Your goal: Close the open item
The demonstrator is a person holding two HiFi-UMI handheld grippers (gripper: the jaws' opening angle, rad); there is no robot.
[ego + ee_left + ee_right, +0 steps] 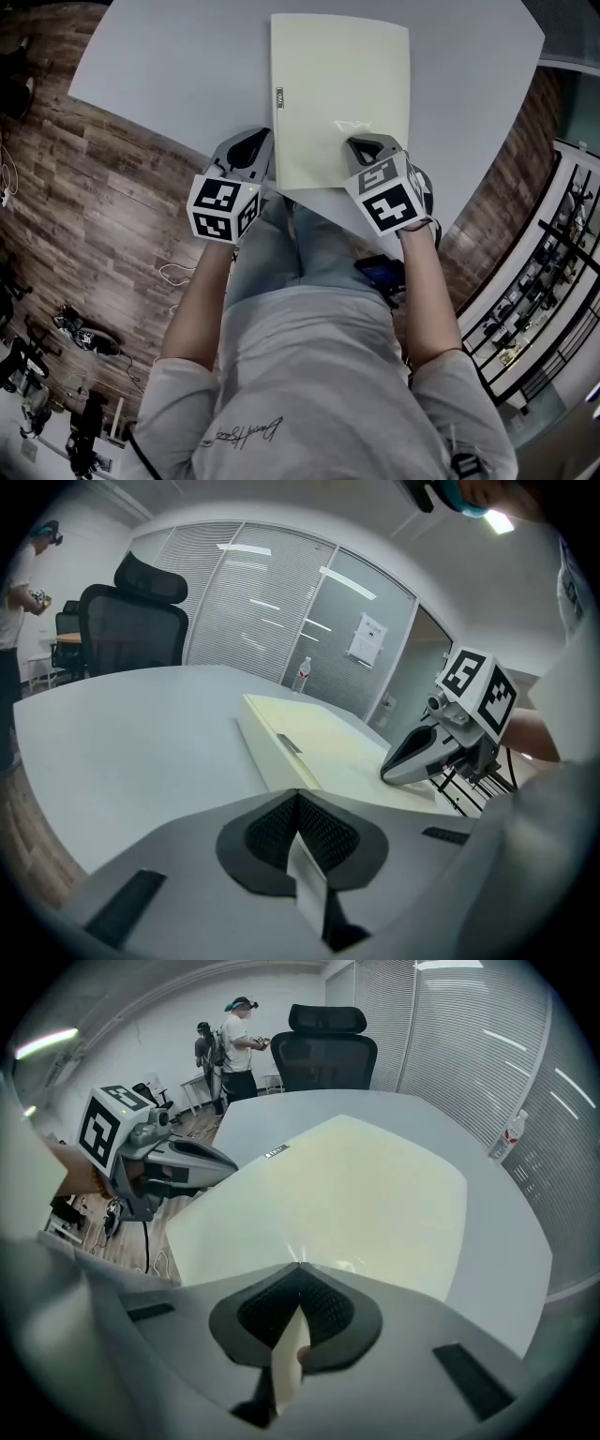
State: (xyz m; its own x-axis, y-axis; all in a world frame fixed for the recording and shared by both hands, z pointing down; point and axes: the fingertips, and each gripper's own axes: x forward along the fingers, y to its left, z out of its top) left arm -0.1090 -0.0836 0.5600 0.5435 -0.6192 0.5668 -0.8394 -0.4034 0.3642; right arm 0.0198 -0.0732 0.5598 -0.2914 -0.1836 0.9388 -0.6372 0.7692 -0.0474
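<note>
A flat pale-yellow box (342, 94) lies on the grey table (159, 66) with its lid down flat; a small tab shows on its left side wall (289, 744). My right gripper (362, 143) is shut, its tip resting on the lid close to the near edge (298, 1266). The left gripper (257, 142) is shut too, just off the box's near left corner (298, 795), holding nothing. Each gripper shows in the other's view: the right one (386, 772) on the lid, the left one (231, 1162) beside the box.
The table's near edge runs right under both grippers, with wood floor beyond. A black office chair (328, 1052) stands at the far side, a bottle (511, 1133) near the blinds, and people (239, 1040) stand further off.
</note>
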